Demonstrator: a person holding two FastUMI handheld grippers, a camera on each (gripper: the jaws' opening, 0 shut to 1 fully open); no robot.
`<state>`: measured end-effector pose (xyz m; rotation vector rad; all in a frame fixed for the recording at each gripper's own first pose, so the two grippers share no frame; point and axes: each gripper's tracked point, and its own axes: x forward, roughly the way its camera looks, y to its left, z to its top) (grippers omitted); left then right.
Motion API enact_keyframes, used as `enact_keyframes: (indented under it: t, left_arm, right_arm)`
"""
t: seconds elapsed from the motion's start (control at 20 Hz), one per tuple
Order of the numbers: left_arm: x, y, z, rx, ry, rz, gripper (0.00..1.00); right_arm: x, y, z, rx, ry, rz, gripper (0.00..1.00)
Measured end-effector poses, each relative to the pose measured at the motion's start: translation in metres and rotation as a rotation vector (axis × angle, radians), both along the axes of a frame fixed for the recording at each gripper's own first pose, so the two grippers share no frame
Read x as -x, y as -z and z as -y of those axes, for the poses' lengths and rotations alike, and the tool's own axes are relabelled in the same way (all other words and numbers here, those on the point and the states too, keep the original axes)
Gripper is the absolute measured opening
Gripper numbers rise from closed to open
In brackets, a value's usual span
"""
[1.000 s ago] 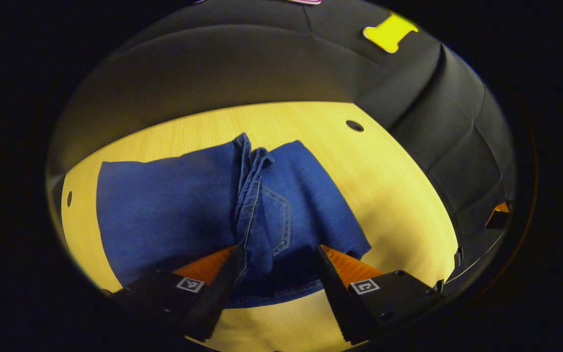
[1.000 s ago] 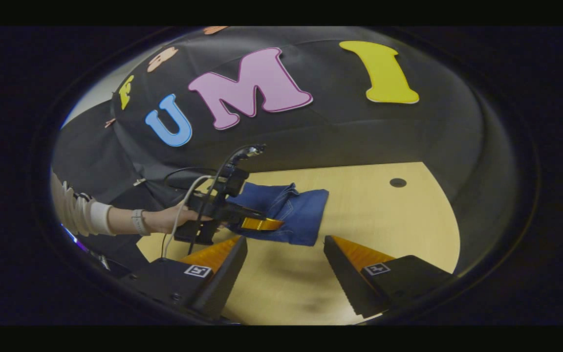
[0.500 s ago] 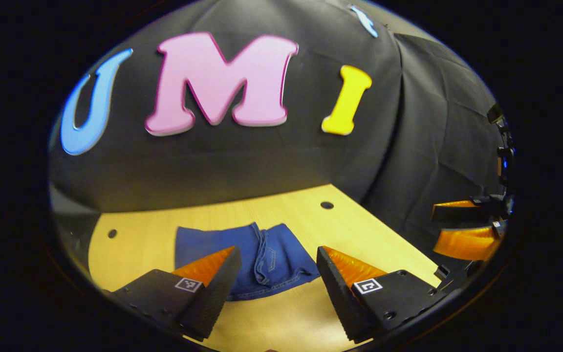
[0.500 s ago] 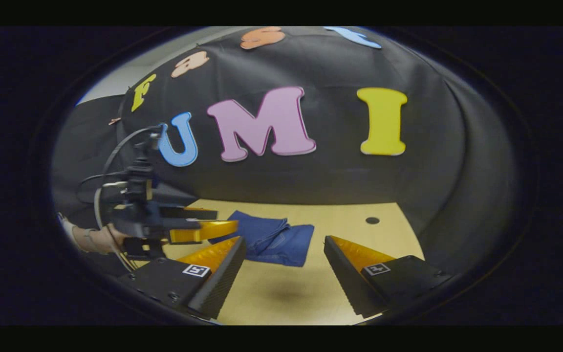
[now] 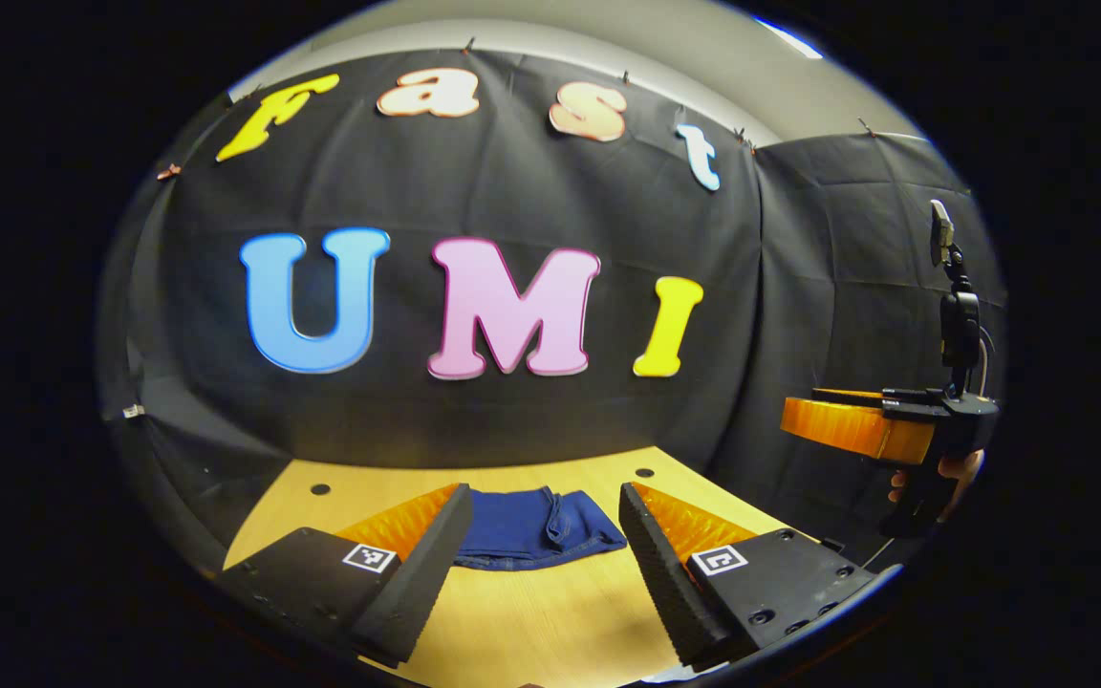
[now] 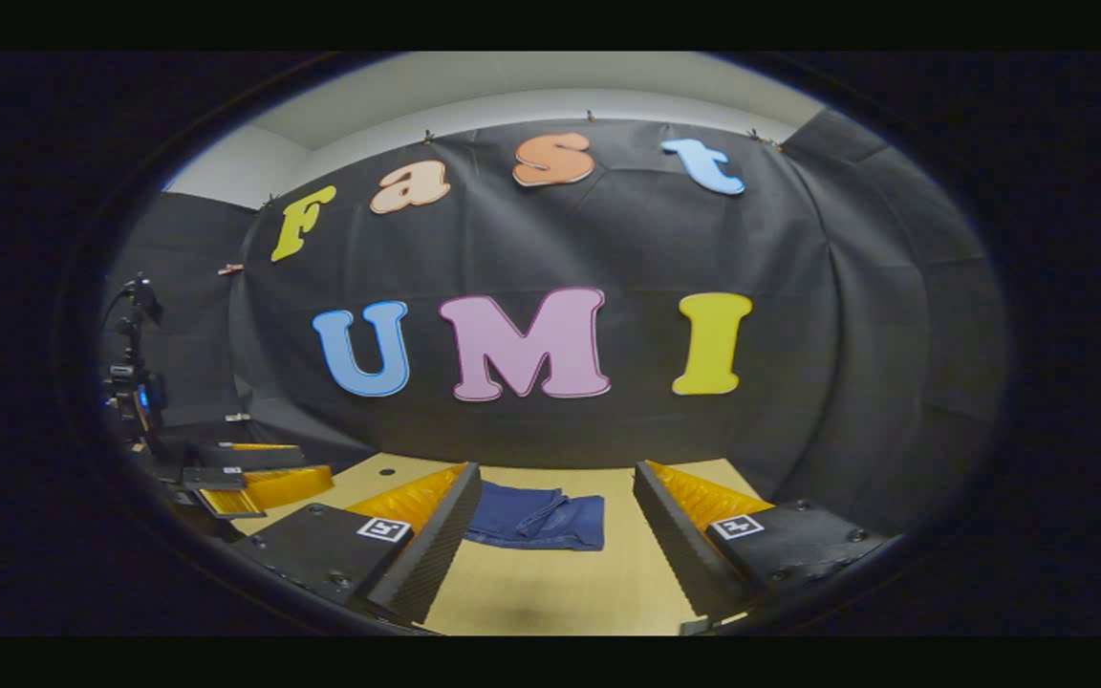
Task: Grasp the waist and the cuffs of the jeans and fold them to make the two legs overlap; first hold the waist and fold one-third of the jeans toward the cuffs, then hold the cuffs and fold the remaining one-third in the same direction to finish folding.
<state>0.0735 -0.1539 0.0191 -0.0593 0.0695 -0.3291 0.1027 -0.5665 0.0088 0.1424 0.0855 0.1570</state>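
Left gripper view: left gripper hovering, jaws spread | folded blue denim jeans lying near light wooden worktop's far edge | right gripper hovering, jaws spread, gripping nothing.

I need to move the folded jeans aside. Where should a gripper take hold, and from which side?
Probably the thick near edge of the jeans, approached low from the front along the table: the bundle lies flat, and that stacked edge faces both open grippers.
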Motion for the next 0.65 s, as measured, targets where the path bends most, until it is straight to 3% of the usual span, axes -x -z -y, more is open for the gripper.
enact_keyframes:
  t: [0.25,0.3,0.35,0.6,0.65]
  left_arm:
    - [0.039,-0.008,-0.012,0.011,-0.07,0.04,0.96]
    - [0.042,-0.01,-0.012,0.006,-0.079,0.044,0.96]
    - [0.045,-0.009,-0.011,0.0,-0.086,0.042,0.96]
    - [0.042,-0.015,-0.009,0.005,-0.139,0.037,0.96]
    - [0.041,-0.016,-0.005,0.001,-0.142,0.036,0.91]
  right_arm:
    - [0.041,-0.041,0.016,0.062,0.071,0.095,0.97]
    - [0.044,-0.047,0.017,0.078,0.068,0.118,0.9]
    - [0.051,-0.054,0.015,0.094,0.067,0.139,0.97]
    - [0.061,-0.068,0.016,0.137,0.036,0.184,0.95]
    - [0.063,-0.068,0.019,0.137,0.032,0.19,0.97]
